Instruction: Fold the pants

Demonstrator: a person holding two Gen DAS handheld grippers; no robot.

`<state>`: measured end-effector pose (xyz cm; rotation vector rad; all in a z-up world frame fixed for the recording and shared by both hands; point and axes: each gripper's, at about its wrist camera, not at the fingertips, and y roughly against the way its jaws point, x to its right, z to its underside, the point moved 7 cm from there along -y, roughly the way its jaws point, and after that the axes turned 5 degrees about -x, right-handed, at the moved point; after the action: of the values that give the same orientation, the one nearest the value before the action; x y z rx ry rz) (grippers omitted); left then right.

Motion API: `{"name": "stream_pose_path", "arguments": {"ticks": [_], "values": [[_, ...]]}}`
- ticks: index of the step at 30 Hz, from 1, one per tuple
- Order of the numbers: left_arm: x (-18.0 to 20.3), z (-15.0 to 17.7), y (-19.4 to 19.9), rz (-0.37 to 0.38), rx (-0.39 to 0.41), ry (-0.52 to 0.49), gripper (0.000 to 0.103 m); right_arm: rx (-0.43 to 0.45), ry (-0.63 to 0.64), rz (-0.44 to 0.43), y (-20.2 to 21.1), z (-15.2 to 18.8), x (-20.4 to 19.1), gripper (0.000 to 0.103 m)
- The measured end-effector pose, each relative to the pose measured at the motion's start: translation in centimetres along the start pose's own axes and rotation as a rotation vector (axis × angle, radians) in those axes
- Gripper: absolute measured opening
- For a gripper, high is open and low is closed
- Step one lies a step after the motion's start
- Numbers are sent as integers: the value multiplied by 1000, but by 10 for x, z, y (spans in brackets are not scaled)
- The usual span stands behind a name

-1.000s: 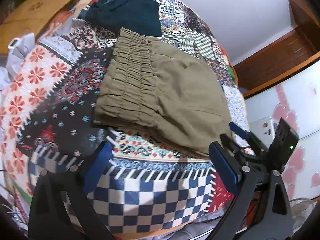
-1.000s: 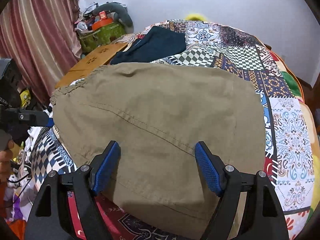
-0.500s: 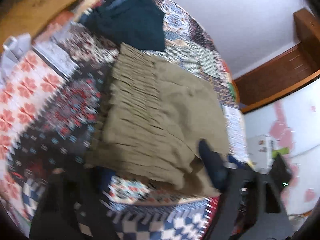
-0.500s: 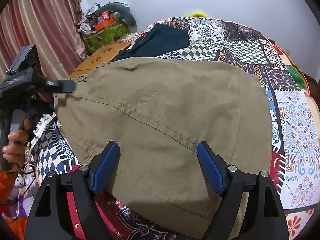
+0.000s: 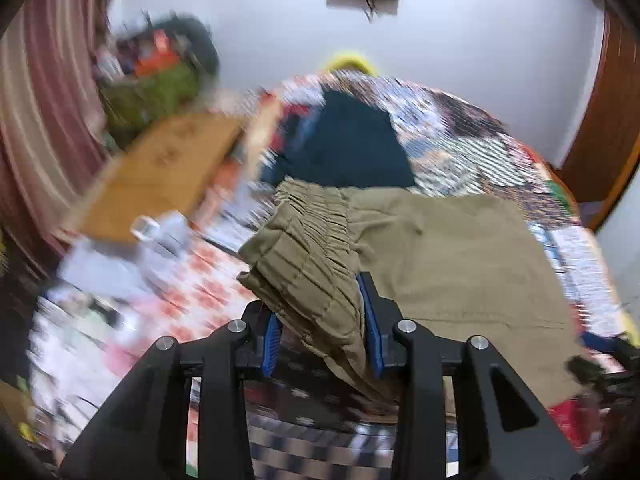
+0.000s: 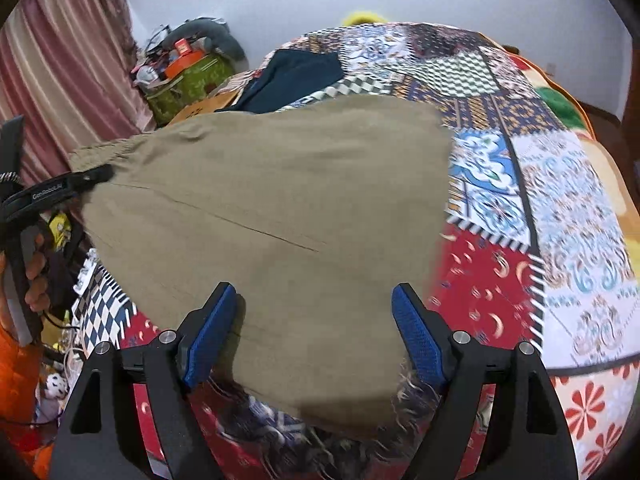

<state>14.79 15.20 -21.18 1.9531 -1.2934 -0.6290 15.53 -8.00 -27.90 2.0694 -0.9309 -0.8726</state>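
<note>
The olive pants (image 6: pixel 280 208) lie folded on the patchwork bedspread (image 6: pixel 568 200). In the left wrist view my left gripper (image 5: pixel 324 320) is shut on the pants' gathered waistband (image 5: pixel 308 248), bunched between the blue pads. The rest of the pants (image 5: pixel 460 256) spreads flat to the right. My right gripper (image 6: pixel 312 336) is open, its blue pads (image 6: pixel 208 336) straddling the near edge of the pants. The left gripper's tip (image 6: pixel 76 184) shows at the pants' left corner in the right wrist view.
A dark blue folded garment (image 6: pixel 296 76) lies beyond the pants (image 5: pixel 344 144). A wooden board (image 5: pixel 160 176) and a green basket of clutter (image 6: pixel 188 80) stand left of the bed by the curtain. The bed's edge drops off at the near left.
My left gripper swung round to the waistband end and closed on it. My right gripper stayed open and shifted slightly along the pants' near edge.
</note>
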Motion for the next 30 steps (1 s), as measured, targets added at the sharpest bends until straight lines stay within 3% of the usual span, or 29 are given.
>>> {"name": "stream_pose_path", "arguments": {"ticks": [4, 8, 11, 17, 22, 30], "values": [[1, -16, 17, -135, 102, -89, 35, 3, -46, -1, 3, 2, 9, 77], [22, -32, 32, -107, 163, -149, 33, -3, -70, -18, -4, 6, 11, 77], [46, -40, 47, -54, 200, -196, 31, 0, -70, -23, -3, 6, 13, 77], [99, -53, 69, 125, 222, -271, 28, 2, -66, -27, -2, 6, 14, 77], [142, -52, 76, 286, 163, -331, 27, 8, -66, -26, -2, 6, 14, 77], [182, -34, 72, 428, 31, -387, 28, 7, -66, -30, -2, 6, 13, 77]]}}
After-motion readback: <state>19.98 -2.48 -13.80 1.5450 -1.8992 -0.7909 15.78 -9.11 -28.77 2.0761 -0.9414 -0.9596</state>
